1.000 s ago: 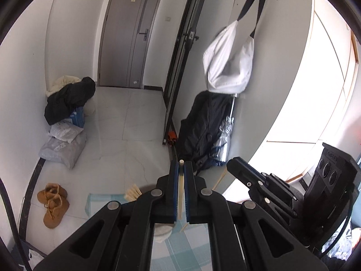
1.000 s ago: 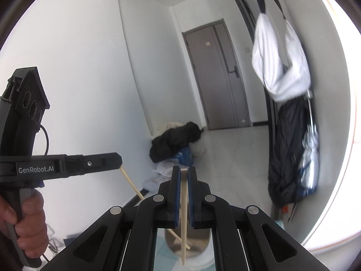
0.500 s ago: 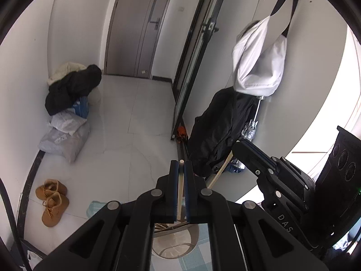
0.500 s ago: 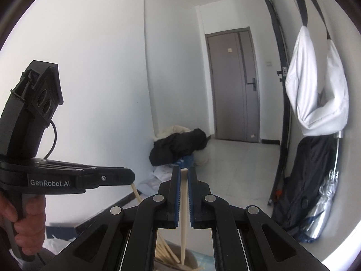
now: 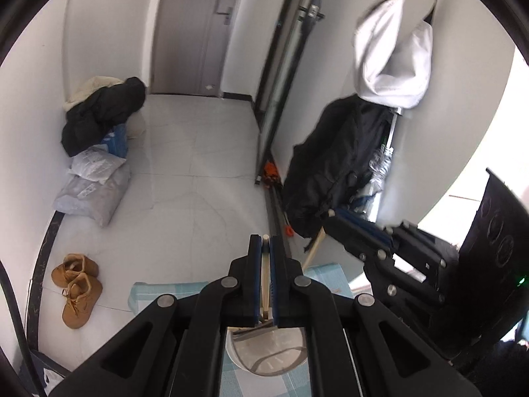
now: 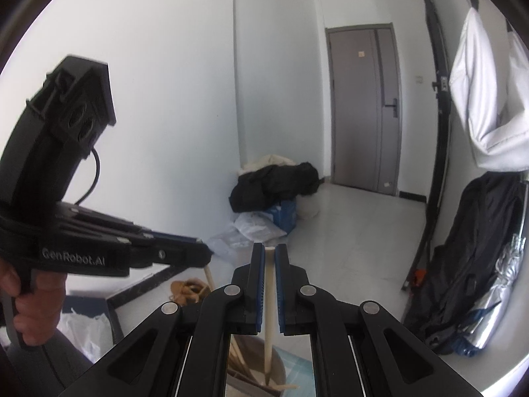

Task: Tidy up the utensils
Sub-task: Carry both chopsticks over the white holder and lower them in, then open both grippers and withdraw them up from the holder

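Two black grippers each pinch a pale wooden chopstick above a round holder.

Left wrist view: the left gripper [image 5: 264,248] has its blue-padded fingers [image 5: 254,264] closed on a thin, straight left chopstick [image 5: 264,281], whose lower end dips toward the round, pale-rimmed holder [image 5: 271,360] at 6 o'clock. The holder stands on a light blue checked surface [image 5: 330,274], whose far edge meets grey floor tile. At 3 o'clock the right gripper [image 5: 334,220] grips another stick. Tan boots [image 5: 77,289] lie at 8 o'clock.

Right wrist view: the right gripper [image 6: 269,254] fingers sit close around a smooth round right chopstick [image 6: 268,314], though narrow gaps show, so contact is uncertain. Its tip reaches into the holder [image 6: 281,374] among other sticks. At 9 o'clock a hand [image 6: 29,301] grips the left gripper's [image 6: 206,256] handle.
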